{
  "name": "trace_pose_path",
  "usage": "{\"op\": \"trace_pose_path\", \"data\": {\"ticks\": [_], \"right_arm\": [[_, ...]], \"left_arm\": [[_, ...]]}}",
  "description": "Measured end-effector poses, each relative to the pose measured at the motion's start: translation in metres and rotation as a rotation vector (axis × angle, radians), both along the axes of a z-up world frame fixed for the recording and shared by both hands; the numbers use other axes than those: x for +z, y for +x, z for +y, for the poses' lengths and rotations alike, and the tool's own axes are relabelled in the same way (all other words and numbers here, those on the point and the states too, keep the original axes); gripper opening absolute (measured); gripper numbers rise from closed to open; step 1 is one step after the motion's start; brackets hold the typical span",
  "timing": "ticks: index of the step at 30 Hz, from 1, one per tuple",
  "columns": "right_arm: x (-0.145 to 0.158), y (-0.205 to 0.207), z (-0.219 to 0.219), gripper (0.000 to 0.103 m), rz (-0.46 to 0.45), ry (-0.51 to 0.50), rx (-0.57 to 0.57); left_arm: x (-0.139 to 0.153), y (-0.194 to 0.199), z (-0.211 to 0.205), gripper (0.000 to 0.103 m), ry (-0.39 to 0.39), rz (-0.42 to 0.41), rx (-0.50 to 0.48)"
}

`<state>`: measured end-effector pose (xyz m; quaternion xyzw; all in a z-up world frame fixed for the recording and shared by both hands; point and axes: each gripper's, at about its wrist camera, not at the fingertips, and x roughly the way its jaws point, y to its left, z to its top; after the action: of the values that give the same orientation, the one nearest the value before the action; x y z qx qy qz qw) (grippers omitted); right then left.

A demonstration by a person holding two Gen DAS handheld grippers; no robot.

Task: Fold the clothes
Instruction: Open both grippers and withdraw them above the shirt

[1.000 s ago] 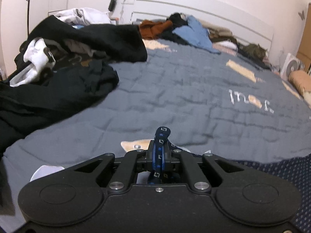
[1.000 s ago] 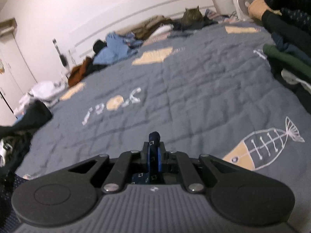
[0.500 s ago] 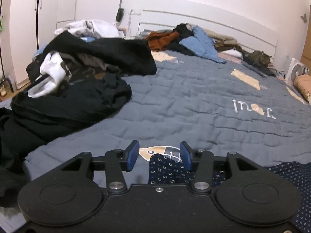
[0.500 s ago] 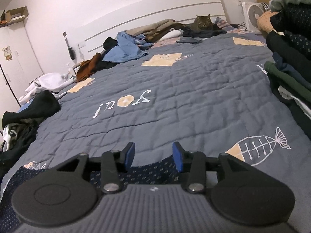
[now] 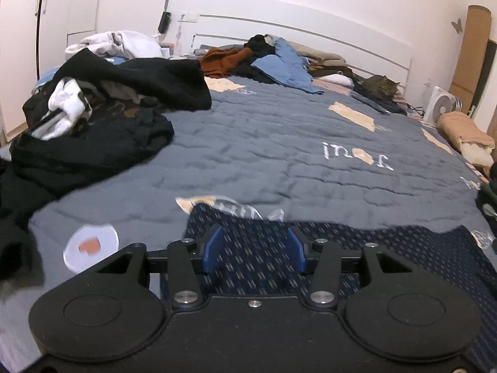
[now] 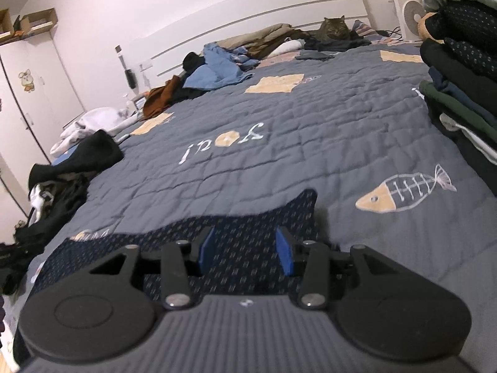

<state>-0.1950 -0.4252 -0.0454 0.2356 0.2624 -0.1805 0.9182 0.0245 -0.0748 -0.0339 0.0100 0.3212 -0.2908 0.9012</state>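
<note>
Left gripper [image 5: 253,250]: blue pads spread apart, jaws just opened within the last second; nothing pinched. Navy patterned garment [image 5: 357,248] lies flat on the grey quilt [image 5: 279,143] below the gap, pads clear of it. Right gripper [image 6: 245,253]: same, pads parted after just opening, empty. Garment spreads under and ahead of it, one corner peaking toward the fish motif [image 6: 403,191]. Heap of dark unfolded clothes [image 5: 93,124] at left; folded stack [image 6: 459,87] at right edge.
</note>
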Motion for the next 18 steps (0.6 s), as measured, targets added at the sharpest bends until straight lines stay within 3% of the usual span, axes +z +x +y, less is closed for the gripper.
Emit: {"op": "trace_pose_path", "data": {"ticks": [8,18], "right_arm": [[-0.007,-0.025,0.029,0.043,0.017,0.026,0.022],[-0.015,-0.054,0.056,0.043,0.035,0.041,0.037]], "left_arm": [[-0.007,-0.039,-0.003,0.046,0.040,-0.007,-0.057],[-0.018,-0.087,0.010,0.046,0.033,0.033,-0.100]]}}
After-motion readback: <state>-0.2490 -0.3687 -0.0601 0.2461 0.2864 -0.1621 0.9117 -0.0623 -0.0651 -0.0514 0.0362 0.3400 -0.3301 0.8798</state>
